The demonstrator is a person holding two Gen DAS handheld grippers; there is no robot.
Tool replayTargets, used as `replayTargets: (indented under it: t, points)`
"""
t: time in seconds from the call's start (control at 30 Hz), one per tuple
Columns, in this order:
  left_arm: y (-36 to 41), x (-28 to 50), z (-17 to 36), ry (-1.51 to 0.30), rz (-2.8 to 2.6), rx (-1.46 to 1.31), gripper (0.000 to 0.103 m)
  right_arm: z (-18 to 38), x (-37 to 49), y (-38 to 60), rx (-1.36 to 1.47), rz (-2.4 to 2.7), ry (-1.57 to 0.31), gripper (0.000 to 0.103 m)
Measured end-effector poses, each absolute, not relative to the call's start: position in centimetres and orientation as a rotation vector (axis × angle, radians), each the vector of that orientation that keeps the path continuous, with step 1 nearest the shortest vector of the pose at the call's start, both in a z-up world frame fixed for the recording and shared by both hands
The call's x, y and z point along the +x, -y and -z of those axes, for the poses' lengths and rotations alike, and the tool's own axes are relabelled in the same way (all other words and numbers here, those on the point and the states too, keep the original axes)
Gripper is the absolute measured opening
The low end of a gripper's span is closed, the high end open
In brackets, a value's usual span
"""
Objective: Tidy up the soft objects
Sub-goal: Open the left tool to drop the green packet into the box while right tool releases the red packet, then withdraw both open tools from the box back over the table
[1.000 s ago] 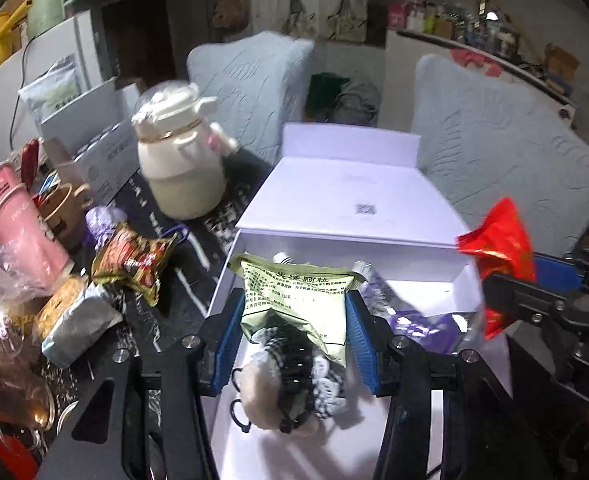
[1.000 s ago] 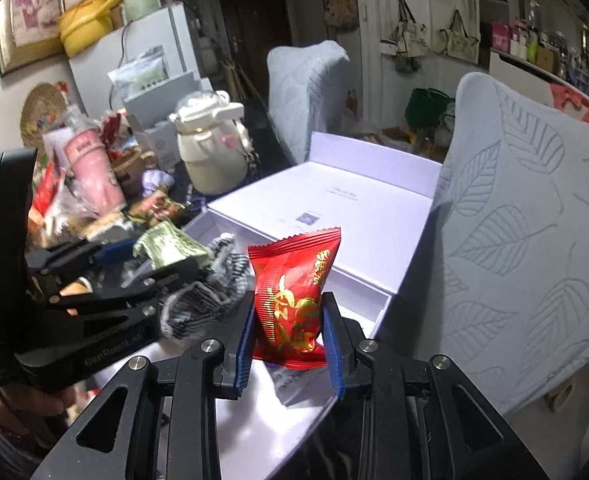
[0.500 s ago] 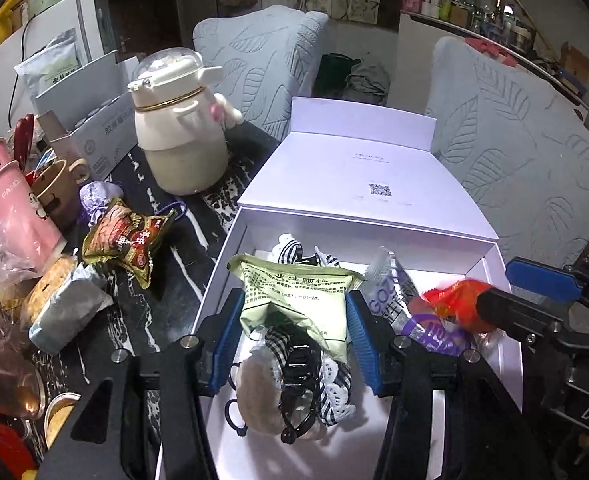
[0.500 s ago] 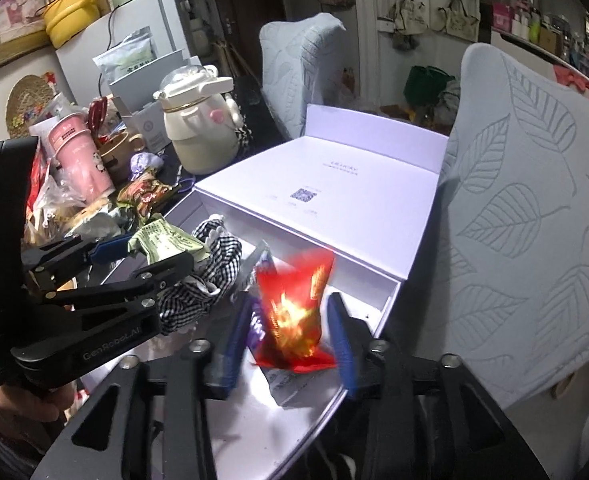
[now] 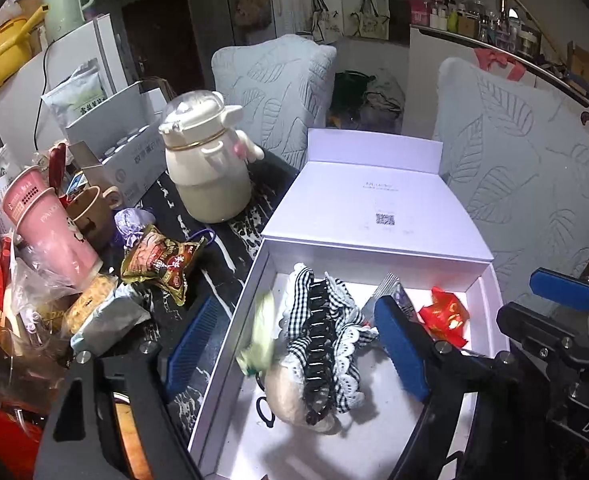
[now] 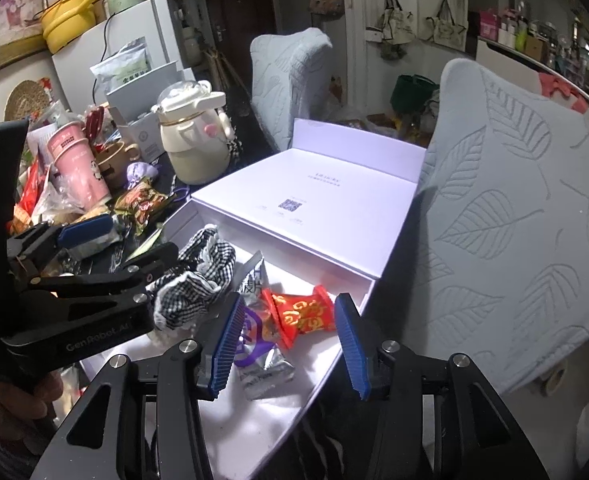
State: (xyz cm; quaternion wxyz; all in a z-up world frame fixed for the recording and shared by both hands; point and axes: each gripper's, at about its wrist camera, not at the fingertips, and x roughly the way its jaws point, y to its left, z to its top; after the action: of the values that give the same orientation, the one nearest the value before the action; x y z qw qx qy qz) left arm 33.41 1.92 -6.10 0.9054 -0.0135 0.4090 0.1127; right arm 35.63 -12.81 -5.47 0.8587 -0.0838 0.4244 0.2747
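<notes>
A white cardboard gift box [image 5: 230, 344] with its hinged lid folded back sits at the near right edge of a cluttered dark marble-patterned table [image 5: 218, 276], and most of the sorting appears done.

Inside the box lie a black-and-white gingham fabric hair piece with lace trim and a black claw clip [image 5: 326, 332], a beige fluffy pompom [image 5: 286, 396] under it, a silver and purple foil sachet [image 6: 254, 336], and a red crinkly foil snack packet [image 6: 306, 312] near the box's far right corner. A pale green soft sachet [image 5: 260, 332] is blurred against the box's left wall; it seems to be dropping in, though the smear makes this uncertain.

The left hand-held gripper [image 5: 294, 340] hovers over the box with its blue pads spread wide and nothing pressed between them; its jaws have just been opening. The right hand-held gripper [image 6: 290, 340] also stands parted above the red packet and silver sachet without pinching either; its jaws have just been opening too.

Still outside the box, on the table to its left, are a brown and gold crinkled snack packet [image 5: 160, 264], a small lilac drawstring pouch [image 5: 132, 226] and a grey-white soft packet [image 5: 110, 320], so several soft items probably remain. A cream teapot-shaped bottle [image 5: 210, 176] and stacked pink paper cups [image 5: 50, 228] stand beyond them.
</notes>
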Motion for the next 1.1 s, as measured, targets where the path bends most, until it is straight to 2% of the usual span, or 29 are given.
replayTargets:
  t: [0.6, 0.7, 0.87, 0.93, 1.03, 1.1]
  points:
    - [-0.2, 27.9, -2.7, -0.646, -0.208, -0.014, 0.081, -2.3, 31.8, 14.9, -0.144, -0.575, -0.729, 0.047]
    - [0.1, 26.4, -4.2, -0.614, -0.208, -0.012, 0.081, -3.6, 30.5, 15.4, -0.141, -0.573, -0.696, 0.053]
    - [0.6, 24.0, -6.2, -0.58, -0.198, -0.014, 0.081, -5.8, 27.8, 16.1, -0.151, -0.579, -0.632, 0.056]
    - [1.0, 22.8, -6.9, -0.562, -0.199, -0.01, 0.081, -6.7, 26.5, 16.5, -0.153, -0.584, -0.603, 0.066]
    - [1.1, 21.1, -7.8, -0.545, -0.197, -0.015, 0.082, -7.8, 24.5, 17.0, -0.172, -0.58, -0.56, 0.077]
    - [1.3, 20.0, -8.2, -0.537, -0.197, -0.014, 0.082, -8.1, 23.5, 17.2, -0.188, -0.571, -0.54, 0.079]
